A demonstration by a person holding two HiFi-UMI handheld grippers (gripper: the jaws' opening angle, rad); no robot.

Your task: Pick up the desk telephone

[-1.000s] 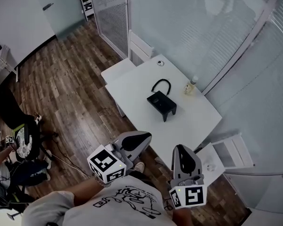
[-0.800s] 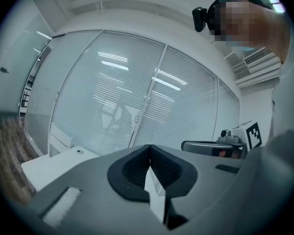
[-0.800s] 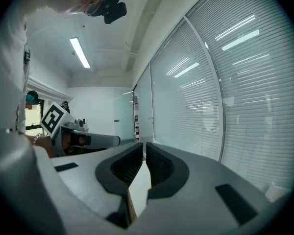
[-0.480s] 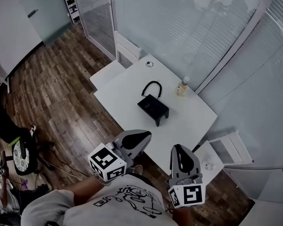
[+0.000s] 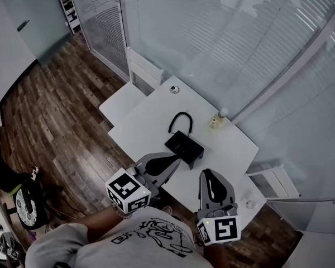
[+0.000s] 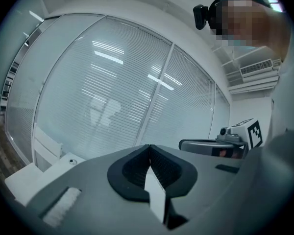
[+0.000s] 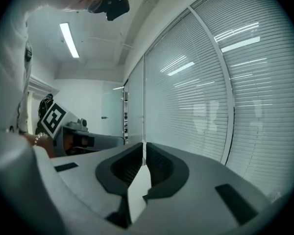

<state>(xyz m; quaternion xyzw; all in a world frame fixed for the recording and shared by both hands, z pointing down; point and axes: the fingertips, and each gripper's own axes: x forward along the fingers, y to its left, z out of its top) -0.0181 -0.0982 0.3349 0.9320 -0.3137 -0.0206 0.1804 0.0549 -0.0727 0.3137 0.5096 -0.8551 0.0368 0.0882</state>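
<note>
The black desk telephone [image 5: 184, 147] lies on the white table [image 5: 234, 144], its black cord [image 5: 178, 121] looping off the far side. In the head view both grippers are held out over the table's near edge. My left gripper [image 5: 176, 158] is shut and empty, its tip just short of the phone's near left corner. My right gripper [image 5: 206, 173] is also shut and empty, nearer me and to the right of the phone. The left gripper view shows the closed jaws of the left gripper [image 6: 149, 148] against the blinds; the right gripper view shows those of the right gripper [image 7: 143, 146]. Neither shows the phone.
A small bottle [image 5: 216, 119] stands right of the phone and a small round object [image 5: 174, 89] sits at the table's far corner. A white low cabinet [image 5: 118, 101] adjoins the table's left side. A glass wall with blinds [image 5: 223, 43] runs behind. Wooden floor [image 5: 56, 116] lies to the left.
Both grippers have travelled toward the table, still shut. The phone now sits much nearer the left gripper's tip, and the table fills more of the view's middle.
</note>
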